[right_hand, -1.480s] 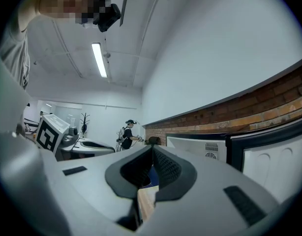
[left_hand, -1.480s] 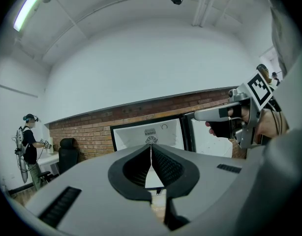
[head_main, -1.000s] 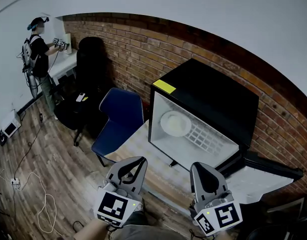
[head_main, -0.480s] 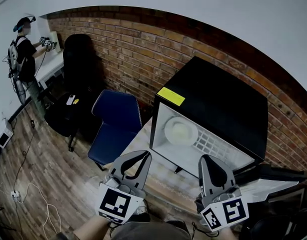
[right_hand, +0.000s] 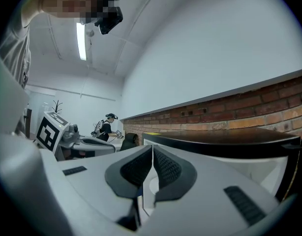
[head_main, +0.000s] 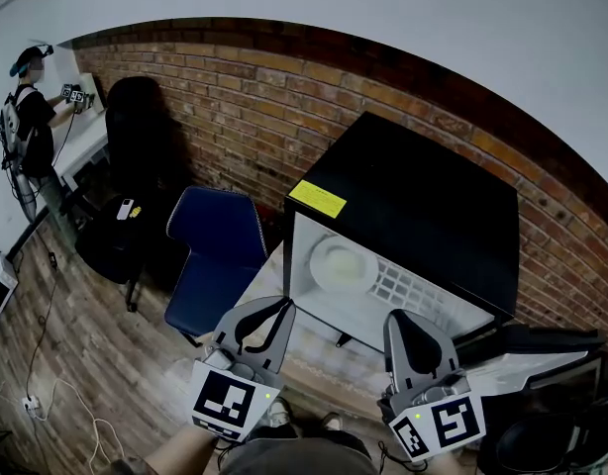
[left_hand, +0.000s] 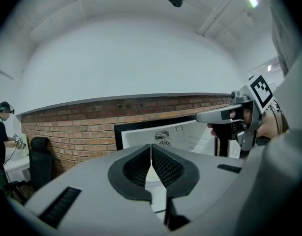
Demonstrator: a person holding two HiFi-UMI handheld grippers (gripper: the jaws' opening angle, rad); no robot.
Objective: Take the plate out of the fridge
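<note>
A black mini fridge (head_main: 423, 206) stands open against the brick wall, showing a white inside. On its wire shelf (head_main: 408, 283) lies a round white plate (head_main: 344, 263), at the left. My left gripper (head_main: 282, 307) hangs in front of the opening and below it, shut and holding nothing. My right gripper (head_main: 401, 319) hangs beside it, also shut and holding nothing. Neither touches the fridge or the plate. In the left gripper view the shut jaws (left_hand: 151, 147) point at the fridge's white inside (left_hand: 190, 134). The right gripper's shut jaws (right_hand: 152, 149) point at the fridge's left front corner (right_hand: 146, 142).
The fridge door (head_main: 522, 356) is swung open to the right. A blue chair (head_main: 213, 245) stands left of the fridge, with a black office chair (head_main: 136, 137) beyond it. A person (head_main: 27, 107) works at a white desk far left. Cables (head_main: 47, 394) lie on the wood floor.
The head view has swung and the fridge now sits a little more to the left in it. Both grippers stay shut and low in front of the opening.
</note>
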